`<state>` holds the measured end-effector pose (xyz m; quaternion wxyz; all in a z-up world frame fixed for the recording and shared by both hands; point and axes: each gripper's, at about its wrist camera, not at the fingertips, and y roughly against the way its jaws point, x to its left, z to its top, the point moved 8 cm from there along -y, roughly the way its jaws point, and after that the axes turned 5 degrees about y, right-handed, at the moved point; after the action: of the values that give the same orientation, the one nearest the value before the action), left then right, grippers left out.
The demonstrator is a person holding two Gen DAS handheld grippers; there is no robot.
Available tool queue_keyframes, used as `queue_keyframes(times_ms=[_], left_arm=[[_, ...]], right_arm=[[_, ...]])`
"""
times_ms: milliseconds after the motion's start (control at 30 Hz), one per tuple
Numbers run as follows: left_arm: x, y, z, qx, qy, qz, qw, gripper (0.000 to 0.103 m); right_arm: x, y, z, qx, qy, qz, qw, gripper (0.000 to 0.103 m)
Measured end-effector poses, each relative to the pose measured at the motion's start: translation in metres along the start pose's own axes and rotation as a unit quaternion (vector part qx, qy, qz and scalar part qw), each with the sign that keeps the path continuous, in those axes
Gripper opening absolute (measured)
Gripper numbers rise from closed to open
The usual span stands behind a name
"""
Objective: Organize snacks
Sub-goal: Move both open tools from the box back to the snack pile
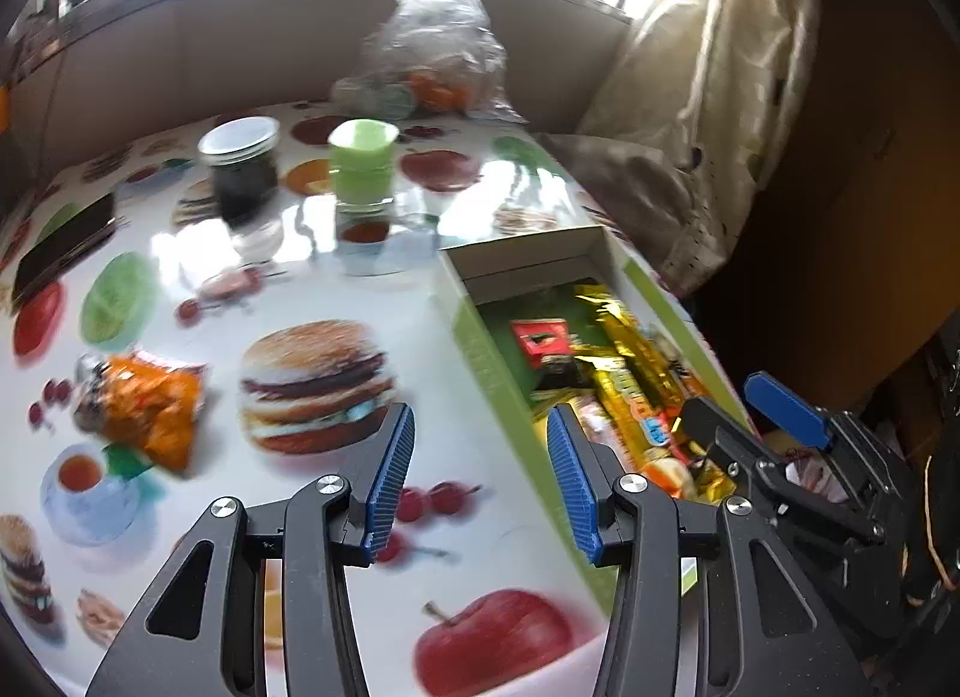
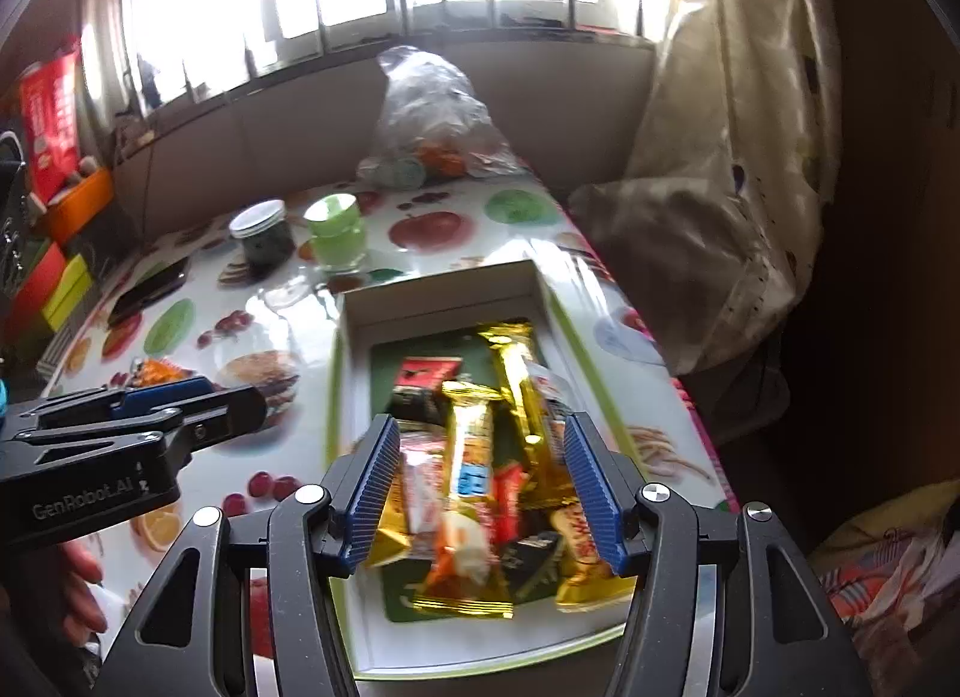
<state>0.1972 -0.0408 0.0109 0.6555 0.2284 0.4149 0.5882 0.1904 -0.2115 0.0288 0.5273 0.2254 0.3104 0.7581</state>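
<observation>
A green-edged box (image 2: pixel 354 361) holds several snack bars, among them gold-wrapped bars (image 2: pixel 474 457) and a red packet (image 2: pixel 429 373). The box also shows in the left wrist view (image 1: pixel 480 349), with gold bars (image 1: pixel 636 385) inside. My right gripper (image 2: pixel 480 493) is open and empty, hovering over the near end of the box. My left gripper (image 1: pixel 480 478) is open and empty above the table, left of the box; it also shows in the right wrist view (image 2: pixel 198 400). An orange snack packet (image 1: pixel 144 403) lies loose on the table at the left, and also shows in the right wrist view (image 2: pixel 159 370).
The table (image 1: pixel 336 289) has a glossy food-print cover. A dark jar (image 1: pixel 243 175), a green-lidded jar (image 1: pixel 363 168), a black phone (image 1: pixel 63 250) and a clear plastic bag (image 1: pixel 438 48) stand at the back. A curtain (image 1: pixel 708 96) hangs on the right.
</observation>
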Motion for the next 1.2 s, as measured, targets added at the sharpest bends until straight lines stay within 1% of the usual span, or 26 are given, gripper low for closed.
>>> queue_keyframes(times_ms=[267, 367, 600, 733, 933, 1100, 1167, 1200], left_arm=[[0.05, 0.019, -0.006, -0.013, 0.038, 0.026, 0.9988, 0.048], [0.069, 0.026, -0.009, -0.019, 0.052, 0.042, 0.9975, 0.048], [0.099, 0.042, -0.014, -0.03, 0.067, 0.06, 0.9955, 0.048], [0.124, 0.054, -0.017, -0.039, 0.092, 0.066, 0.9928, 0.048], [0.167, 0.063, -0.029, -0.044, 0.127, 0.086, 0.9872, 0.048], [0.196, 0.065, -0.038, -0.042, 0.151, 0.098, 0.9827, 0.048], [0.206, 0.066, -0.041, -0.043, 0.159, 0.103, 0.9809, 0.048], [0.209, 0.067, -0.042, -0.043, 0.162, 0.105, 0.9803, 0.048]], right_arm=[[0.044, -0.003, 0.01, -0.006, 0.04, 0.033, 0.999, 0.057], [0.063, -0.004, 0.014, -0.007, 0.053, 0.05, 0.997, 0.057], [0.107, -0.011, 0.023, -0.011, 0.087, 0.085, 0.993, 0.057], [0.129, -0.017, 0.025, -0.008, 0.105, 0.105, 0.989, 0.057], [0.174, -0.028, 0.026, -0.008, 0.152, 0.151, 0.977, 0.057], [0.215, -0.05, 0.025, 0.01, 0.186, 0.187, 0.964, 0.057], [0.225, -0.059, 0.026, 0.016, 0.194, 0.193, 0.962, 0.057], [0.234, -0.064, 0.026, 0.017, 0.203, 0.199, 0.959, 0.057]])
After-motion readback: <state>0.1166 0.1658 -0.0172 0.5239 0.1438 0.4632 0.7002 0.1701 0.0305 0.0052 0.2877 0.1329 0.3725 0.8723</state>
